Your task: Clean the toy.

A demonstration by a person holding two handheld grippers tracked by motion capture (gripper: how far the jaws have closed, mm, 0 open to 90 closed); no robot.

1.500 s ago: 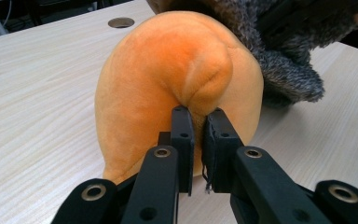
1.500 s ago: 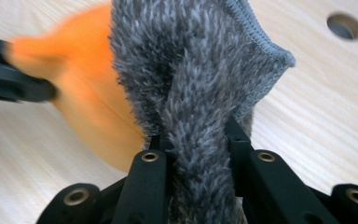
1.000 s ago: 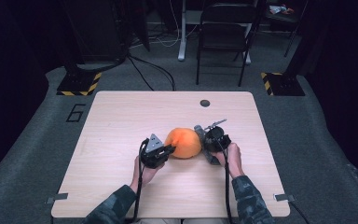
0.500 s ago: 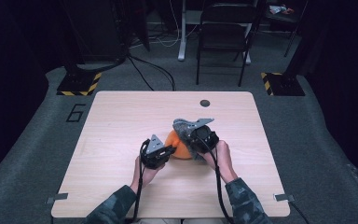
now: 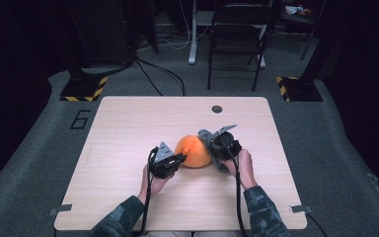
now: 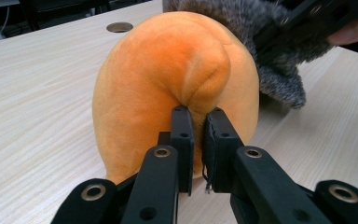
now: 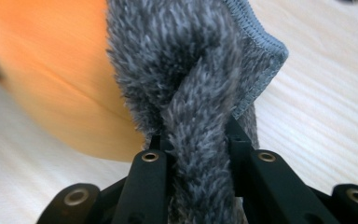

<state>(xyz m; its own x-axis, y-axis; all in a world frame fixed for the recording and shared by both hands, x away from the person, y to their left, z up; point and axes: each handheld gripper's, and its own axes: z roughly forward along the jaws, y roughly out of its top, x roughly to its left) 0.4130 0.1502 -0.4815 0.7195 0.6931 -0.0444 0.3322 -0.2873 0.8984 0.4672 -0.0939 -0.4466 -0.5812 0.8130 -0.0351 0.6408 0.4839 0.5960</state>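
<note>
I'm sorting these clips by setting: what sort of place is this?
Probably a lab or studio set up for recording, not a home. A bare wooden table stands on grey carpet, with a folding chair, loose cables and yellow-black striped stand bases behind it.

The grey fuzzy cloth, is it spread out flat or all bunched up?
Bunched up. The right gripper pinches a thick fold of the grey cloth beside the orange plush.

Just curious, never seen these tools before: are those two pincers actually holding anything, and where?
Yes. The left gripper pinches a fold of the orange plush. The right gripper clamps a bunch of grey furry cloth near its hemmed edge.
</note>
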